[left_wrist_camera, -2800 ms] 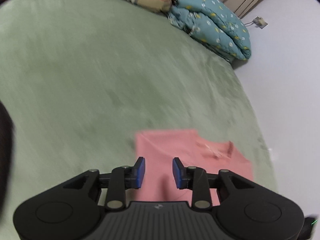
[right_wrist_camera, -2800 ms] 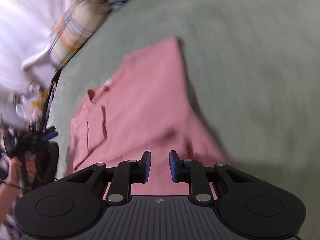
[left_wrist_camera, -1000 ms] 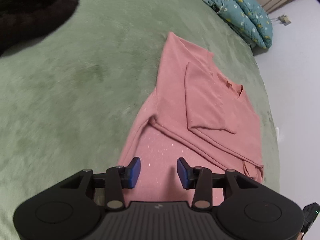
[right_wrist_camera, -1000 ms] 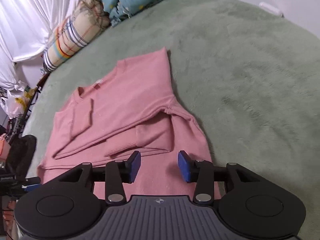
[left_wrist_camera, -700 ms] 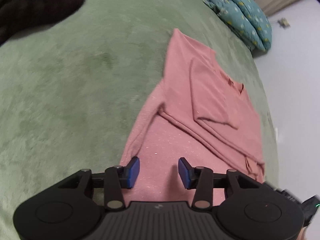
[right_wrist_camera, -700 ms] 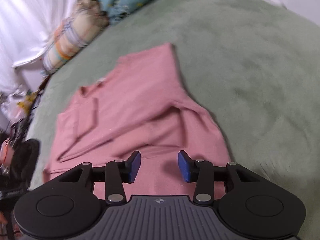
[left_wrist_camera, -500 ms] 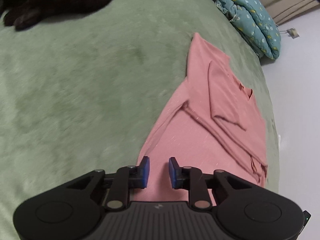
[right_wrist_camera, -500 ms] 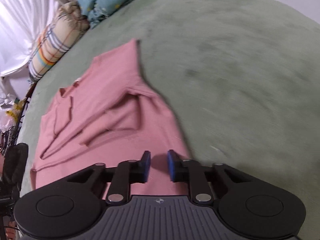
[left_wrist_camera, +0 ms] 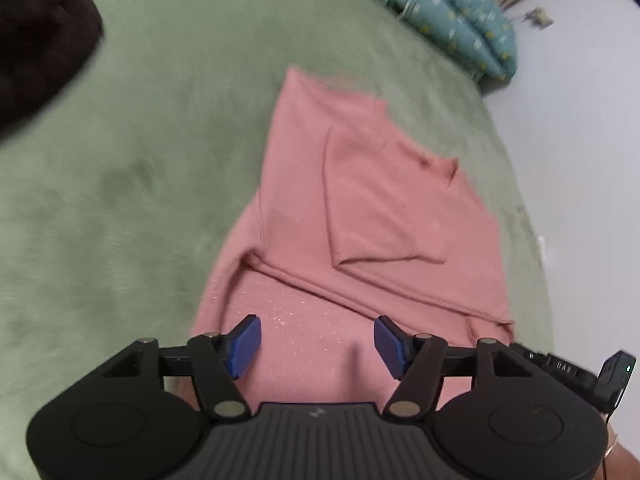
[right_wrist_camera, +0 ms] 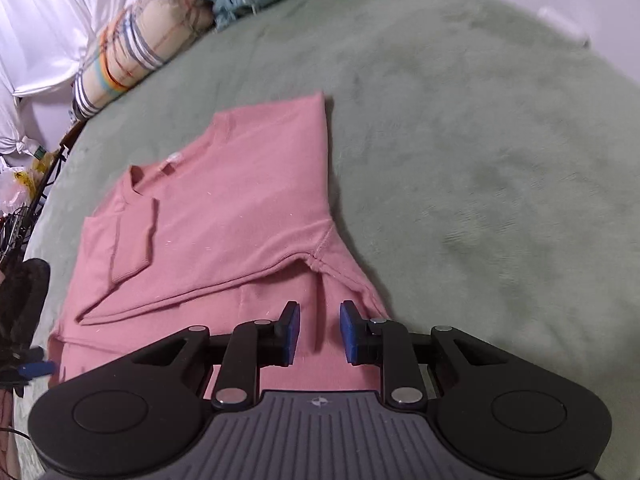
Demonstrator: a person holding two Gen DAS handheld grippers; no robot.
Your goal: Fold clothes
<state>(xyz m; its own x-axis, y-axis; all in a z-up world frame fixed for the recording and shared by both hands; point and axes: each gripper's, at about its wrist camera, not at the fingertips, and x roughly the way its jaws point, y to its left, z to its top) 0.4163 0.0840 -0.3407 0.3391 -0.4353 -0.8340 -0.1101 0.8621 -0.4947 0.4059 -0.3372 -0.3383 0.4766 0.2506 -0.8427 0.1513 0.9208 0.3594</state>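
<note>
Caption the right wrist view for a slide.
Right claw poised over the hem of a pink sweatshirt, sleeves folded in, on a green blanket.

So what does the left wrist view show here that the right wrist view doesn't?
Only the left wrist view shows the dark fuzzy heap at upper left, and the left tongs with pads wide apart, having just been opening over the hem. Only the right wrist view shows the striped bedding roll, the white curtain, and the right tongs. Both show the pink sweater with sleeves folded in, the green blanket and the teal quilt.
</note>
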